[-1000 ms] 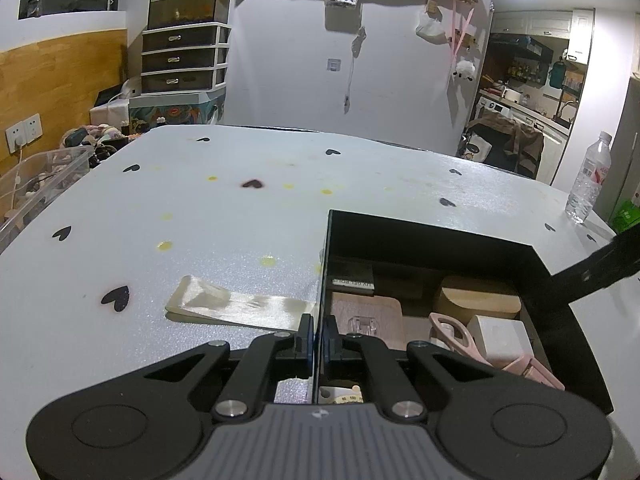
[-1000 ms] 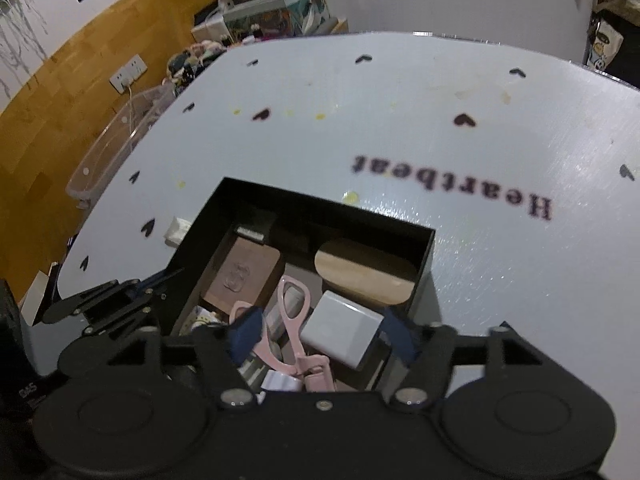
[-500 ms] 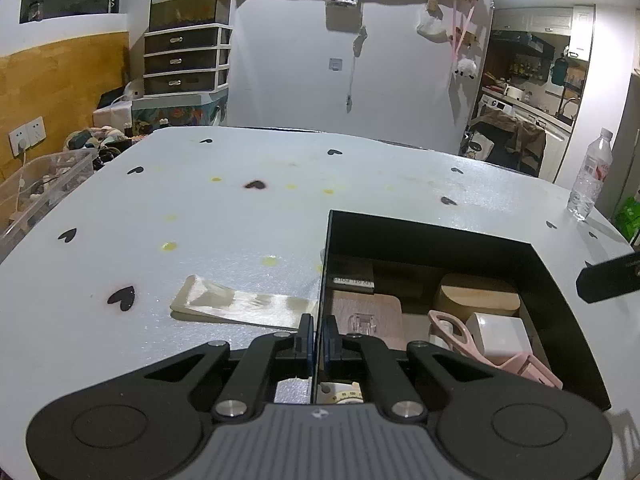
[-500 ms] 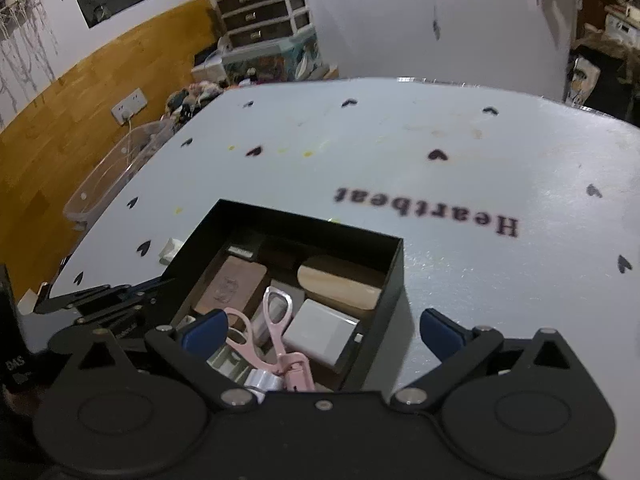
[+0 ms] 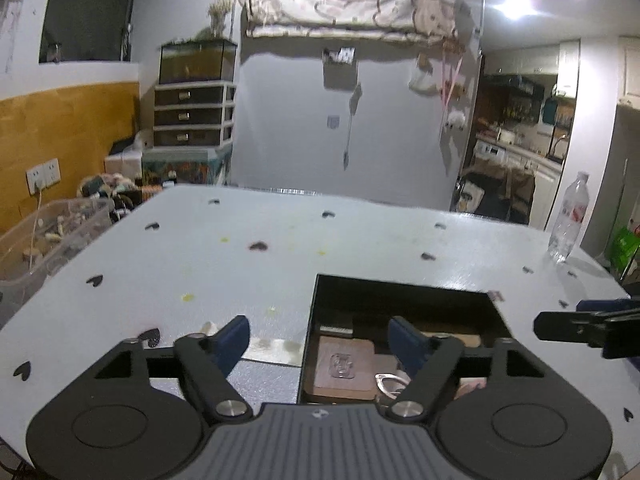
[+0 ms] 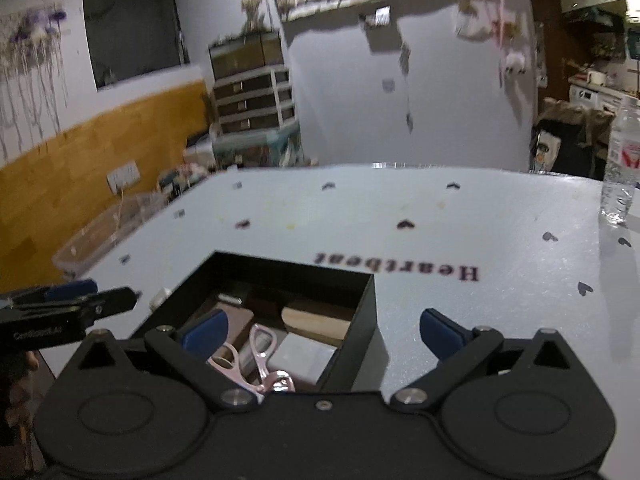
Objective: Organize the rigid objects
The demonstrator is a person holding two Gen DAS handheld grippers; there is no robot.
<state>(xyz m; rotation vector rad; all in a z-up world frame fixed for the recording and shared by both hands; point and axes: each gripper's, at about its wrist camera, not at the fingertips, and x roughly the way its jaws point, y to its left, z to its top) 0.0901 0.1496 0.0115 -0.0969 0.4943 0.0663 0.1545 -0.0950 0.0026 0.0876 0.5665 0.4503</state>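
A black open box (image 5: 400,292) (image 6: 360,308) sits on the white table and holds several rigid items: a brown pad (image 5: 344,368), pink scissors (image 6: 262,350), a white block (image 6: 304,360) and a wooden piece (image 6: 316,322). My left gripper (image 5: 320,340) is open and empty, raised above the box's left wall. My right gripper (image 6: 320,330) is open and empty above the box's right wall. A cream strip (image 5: 276,346) lies on the table left of the box. Each gripper shows in the other's view, the right one in the left wrist view (image 5: 588,326) and the left one in the right wrist view (image 6: 68,308).
A clear water bottle (image 5: 568,216) (image 6: 622,160) stands at the table's far right. A clear plastic bin (image 5: 44,240) sits off the table's left edge. The white tablecloth (image 6: 460,220) has black hearts and the word Heartbeat.
My left gripper opened, letting go of the box's left wall, and lifted back. My right gripper opened wider, rose and pulled back from the box. Both views tilted up.
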